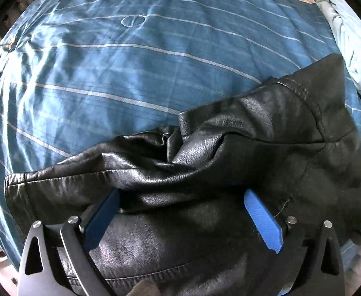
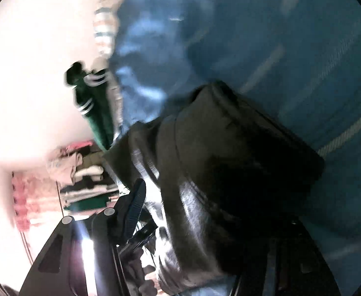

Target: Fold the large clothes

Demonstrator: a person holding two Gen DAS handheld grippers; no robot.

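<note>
Jacket (image 1: 205, 172), black leather, lies bunched on blue striped bedspread (image 1: 106, 74). Left gripper (image 1: 180, 212) sits right over jacket, blue fingers (image 1: 263, 219) spread wide, leather between them, nothing pinched. Jacket's long axis runs across the fingers, rising rightward. Right gripper (image 2: 155, 209) beside jacket's edge; view blurred, grip state unclear.

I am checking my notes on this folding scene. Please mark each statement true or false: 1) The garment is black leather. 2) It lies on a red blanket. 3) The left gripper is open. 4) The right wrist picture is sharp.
1) True: the black leather jacket is glossy and creased.
2) False: it lies on a blue striped bedcover.
3) True: the left gripper has its blue fingers wide apart.
4) False: it is motion-blurred.
</note>
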